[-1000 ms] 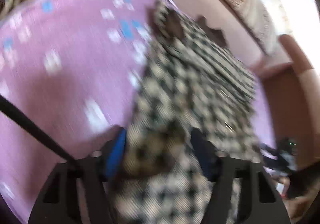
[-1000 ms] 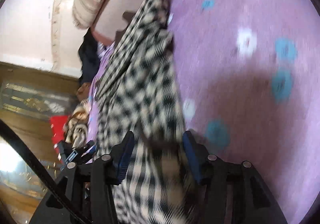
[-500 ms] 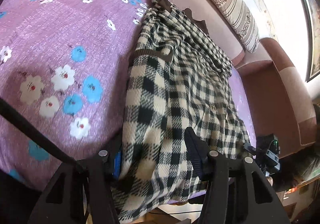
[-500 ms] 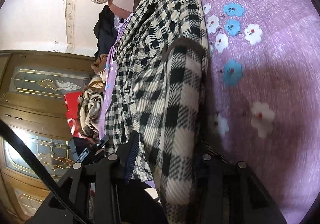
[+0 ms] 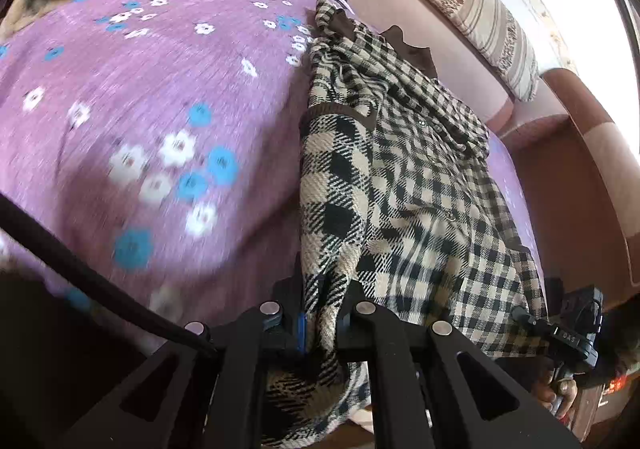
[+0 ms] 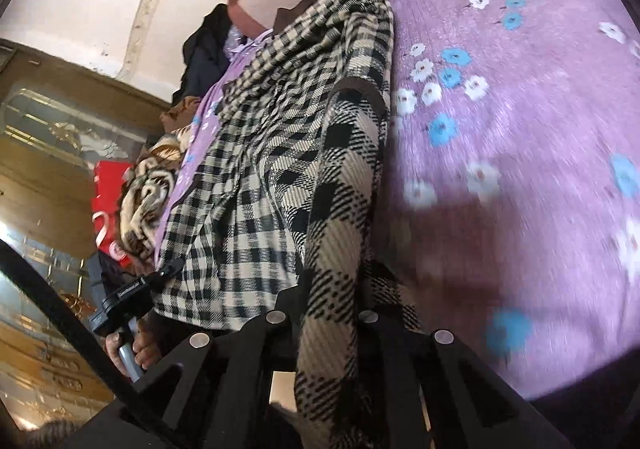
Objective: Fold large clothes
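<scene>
A black-and-cream checked shirt point(image 5: 420, 169) with brown trim lies folded lengthwise on a purple flowered bed cover point(image 5: 140, 89), running from the near edge toward the sofa back. My left gripper point(image 5: 320, 309) is shut on the shirt's near hem, and the cloth hangs down between its fingers. My right gripper point(image 6: 332, 305) is shut on the same shirt point(image 6: 304, 129) at its other near corner. Each gripper shows in the other's view, my right gripper in the left wrist view point(image 5: 572, 333) and my left gripper in the right wrist view point(image 6: 128, 297), at the bed's edge.
A striped bolster point(image 5: 460, 1) rests on the pink-brown sofa back point(image 5: 400, 9). A tiger-print blanket point(image 6: 144, 193), dark clothes point(image 6: 204, 49) and a red bag point(image 6: 108, 185) pile at the far end. The purple cover point(image 6: 520, 129) spreads beside the shirt.
Both grippers closed on the shirt's near hem and pulled it back toward the bed's edge; the shirt now lies stretched and narrower, with hem cloth hanging through the fingers.
</scene>
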Tool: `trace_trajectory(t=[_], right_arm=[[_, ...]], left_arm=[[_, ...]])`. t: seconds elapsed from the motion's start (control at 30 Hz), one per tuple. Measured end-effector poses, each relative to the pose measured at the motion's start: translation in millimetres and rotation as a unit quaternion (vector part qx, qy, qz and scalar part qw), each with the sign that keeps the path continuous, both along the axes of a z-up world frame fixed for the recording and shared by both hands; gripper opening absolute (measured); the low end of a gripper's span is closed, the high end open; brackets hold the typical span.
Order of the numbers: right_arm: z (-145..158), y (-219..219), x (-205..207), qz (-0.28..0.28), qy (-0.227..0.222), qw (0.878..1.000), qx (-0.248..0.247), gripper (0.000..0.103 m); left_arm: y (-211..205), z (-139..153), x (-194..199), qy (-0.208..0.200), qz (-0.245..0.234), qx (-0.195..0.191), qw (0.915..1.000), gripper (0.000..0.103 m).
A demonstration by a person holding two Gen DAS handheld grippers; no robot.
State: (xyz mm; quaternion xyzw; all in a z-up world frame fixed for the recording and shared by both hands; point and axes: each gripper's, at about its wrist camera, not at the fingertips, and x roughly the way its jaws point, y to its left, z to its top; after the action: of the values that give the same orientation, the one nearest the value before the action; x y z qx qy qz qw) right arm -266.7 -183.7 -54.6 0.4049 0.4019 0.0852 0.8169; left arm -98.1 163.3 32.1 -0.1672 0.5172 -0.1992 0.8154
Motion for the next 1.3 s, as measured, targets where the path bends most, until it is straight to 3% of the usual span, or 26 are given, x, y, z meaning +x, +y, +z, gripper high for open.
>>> trace_trajectory(t=[0.27, 0.33, 0.43, 0.63, 0.8, 0.93, 1.1, 1.2, 1.3], right_arm=[[-24.0, 3.6, -50.5, 0.031, 0.025, 0.998, 0.056, 0.007], [-17.7, -6.3, -49.8, 0.025, 0.017, 0.997, 0.074, 0.007], [11.6, -18.6, -35.7, 0.023, -0.007, 0.999, 0.048, 0.007], [61.8, -57.2, 38.1, -0.011, -0.052, 0.998, 0.026, 0.008], [73.4, -87.4, 123.2, -0.031, -0.06, 0.997, 0.034, 0.009], [68.5, -106.8, 184.0, -0.047, -0.052, 0.996, 0.049, 0.011], [39.9, -134.3, 241.5, -0.082, -0.023, 0.995, 0.058, 0.014], [23.9, -144.1, 261.3, -0.092, -0.005, 0.993, 0.074, 0.015], [12.7, -151.4, 277.1, -0.093, -0.002, 0.992, 0.087, 0.019]], left_arm=[[11.5, -0.3, -20.8, 0.023, -0.021, -0.02, 0.9993, 0.007], [8.8, 8.3, -12.9, 0.023, -0.025, -0.021, 0.9992, 0.007], [-0.3, 29.2, 7.8, 0.012, -0.043, -0.019, 0.9988, 0.008], [-20.2, 58.7, 88.4, -0.017, -0.049, -0.006, 0.9986, 0.008], [-60.3, 55.5, 173.1, -0.006, -0.053, -0.002, 0.9986, 0.008], [-85.8, 46.6, 236.4, -0.003, -0.031, -0.019, 0.9993, 0.008], [-99.1, 24.2, 298.8, 0.008, 0.005, -0.019, 0.9998, 0.008], [-103.7, 8.5, 319.5, 0.023, 0.002, -0.027, 0.9994, 0.009], [-105.8, 4.1, 328.4, 0.012, -0.008, -0.042, 0.999, 0.01]])
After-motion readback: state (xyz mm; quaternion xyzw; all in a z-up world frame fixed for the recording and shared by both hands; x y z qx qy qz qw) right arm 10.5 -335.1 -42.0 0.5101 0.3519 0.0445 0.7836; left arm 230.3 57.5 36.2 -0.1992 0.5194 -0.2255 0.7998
